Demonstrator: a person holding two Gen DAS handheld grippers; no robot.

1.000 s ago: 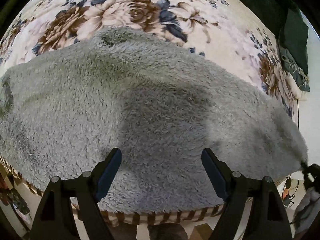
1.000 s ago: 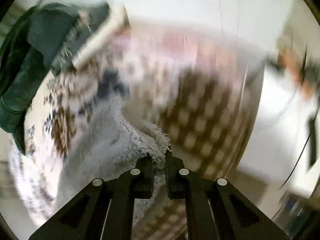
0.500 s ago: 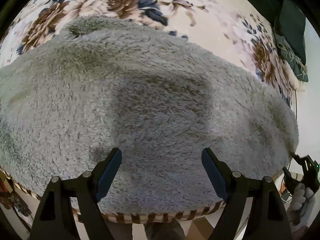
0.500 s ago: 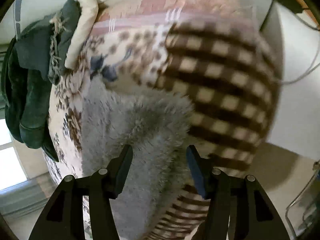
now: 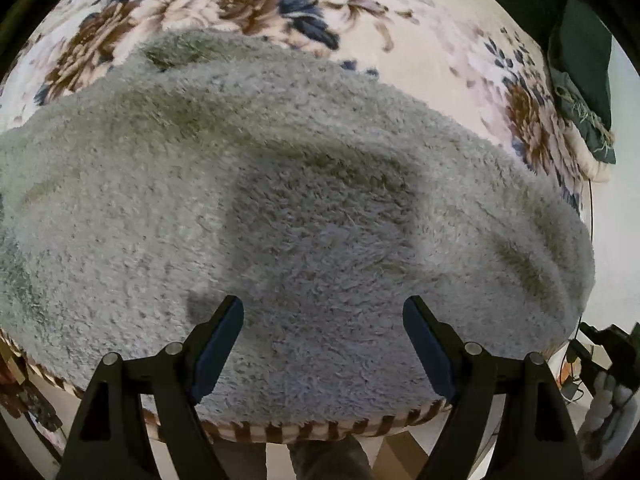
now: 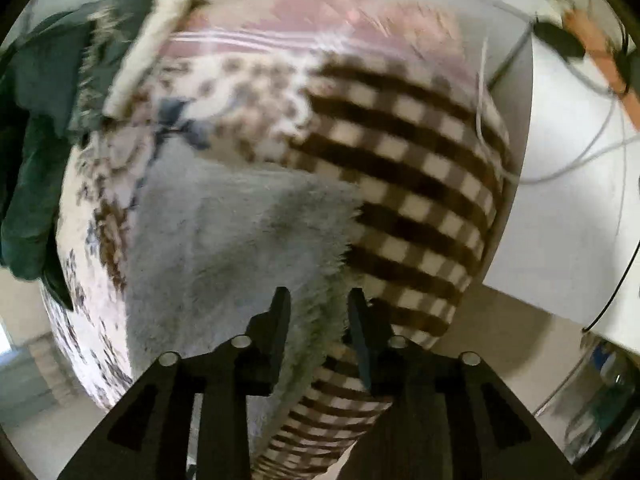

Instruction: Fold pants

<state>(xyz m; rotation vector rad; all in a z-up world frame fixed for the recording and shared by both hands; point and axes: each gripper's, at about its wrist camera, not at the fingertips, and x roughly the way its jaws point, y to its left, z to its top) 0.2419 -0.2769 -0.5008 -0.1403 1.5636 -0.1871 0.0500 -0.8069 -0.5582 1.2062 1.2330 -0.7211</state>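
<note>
The bed [image 5: 400, 32], covered in a floral blanket, is carrying the pants [image 5: 280, 184], a thick grey fleece pair lying spread across its near side. Their lower edge is reaching the checked blanket [image 6: 420, 184] that is hanging over the bed's edge.

Risk 1, slippage off the bed: the pants are lying close to the edge. In the right wrist view their end is overhanging the checked blanket, so a pull toward the person is likely to drag the whole garment down.

Risk 2, uneven fold: the fleece is bulky and is showing soft ridges near its right end. A lift from one point only is likely to bunch the pile and leave a skewed fold.

Risk 3, missed grasp: the left hand-held gripper [image 5: 323, 344] is hovering above the middle of the pants with its fingers spread wide, holding nothing. The right hand-held gripper [image 6: 318, 332] is straddling the fuzzy end with its fingers partly apart, not yet pinching. The right view is blurred, so whether the pads are touching fabric cannot be told. Closing too shallowly is likely to catch only loose pile.
</note>
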